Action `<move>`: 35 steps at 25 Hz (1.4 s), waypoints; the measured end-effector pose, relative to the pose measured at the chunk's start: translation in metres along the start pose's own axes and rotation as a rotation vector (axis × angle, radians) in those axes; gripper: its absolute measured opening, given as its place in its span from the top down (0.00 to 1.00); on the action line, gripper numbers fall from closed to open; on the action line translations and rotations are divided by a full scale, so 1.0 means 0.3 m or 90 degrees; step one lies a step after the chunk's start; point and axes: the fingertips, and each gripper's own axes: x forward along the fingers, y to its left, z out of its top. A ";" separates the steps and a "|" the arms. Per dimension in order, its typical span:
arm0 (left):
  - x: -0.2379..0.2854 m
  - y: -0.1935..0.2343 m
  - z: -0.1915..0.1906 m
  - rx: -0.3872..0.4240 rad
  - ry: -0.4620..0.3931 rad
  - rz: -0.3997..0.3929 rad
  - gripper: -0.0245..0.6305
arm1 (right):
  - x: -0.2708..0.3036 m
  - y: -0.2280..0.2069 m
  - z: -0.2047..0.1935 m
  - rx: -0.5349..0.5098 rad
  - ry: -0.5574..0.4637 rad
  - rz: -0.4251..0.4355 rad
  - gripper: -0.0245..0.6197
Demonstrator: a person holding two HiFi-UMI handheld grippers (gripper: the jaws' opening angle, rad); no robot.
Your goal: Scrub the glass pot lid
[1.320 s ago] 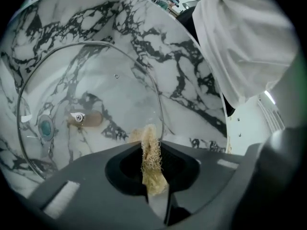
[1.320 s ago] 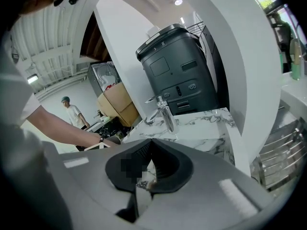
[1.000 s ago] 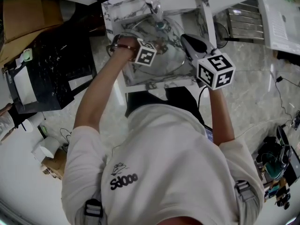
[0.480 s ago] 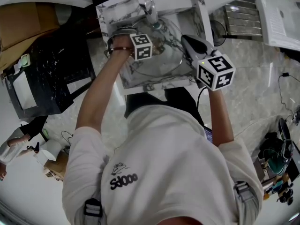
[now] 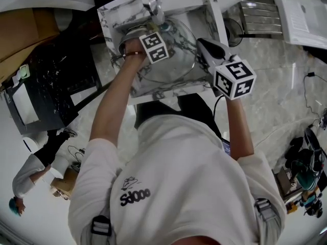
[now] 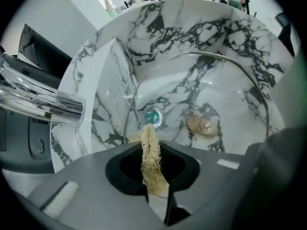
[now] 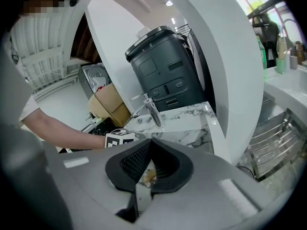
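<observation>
Clamping loofah (image 6: 151, 164), left gripper (image 6: 149, 143) jaws closed, right gripper (image 7: 149, 143) gripping lid (image 6: 202, 125)

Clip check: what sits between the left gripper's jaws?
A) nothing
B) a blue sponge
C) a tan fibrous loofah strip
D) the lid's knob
C: in the left gripper view, the left gripper has its jaws closed on a tan loofah strip, held above the glass lid that lies in the marble sink.

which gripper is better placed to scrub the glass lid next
Left. The left gripper holds the loofah over the glass lid in the sink; the right gripper is at the sink's rim with no scrubber.
</observation>
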 end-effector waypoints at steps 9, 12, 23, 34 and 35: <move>0.003 0.026 0.111 -0.023 -0.050 0.034 0.88 | -0.055 -0.037 -0.034 0.015 -0.003 -0.023 0.96; -0.002 0.011 0.153 -0.016 -0.070 0.038 0.88 | -0.062 -0.039 -0.039 0.016 -0.003 -0.026 0.96; -0.059 -0.166 0.365 0.072 -0.181 -0.032 0.88 | -0.067 -0.023 -0.039 0.014 -0.005 -0.025 0.96; -0.162 -0.454 0.367 0.221 -0.232 -0.171 0.89 | -0.060 0.005 -0.034 0.011 -0.010 -0.021 0.96; -0.170 -0.477 0.355 0.231 -0.231 -0.186 0.89 | -0.058 0.009 -0.031 0.011 -0.011 -0.019 0.96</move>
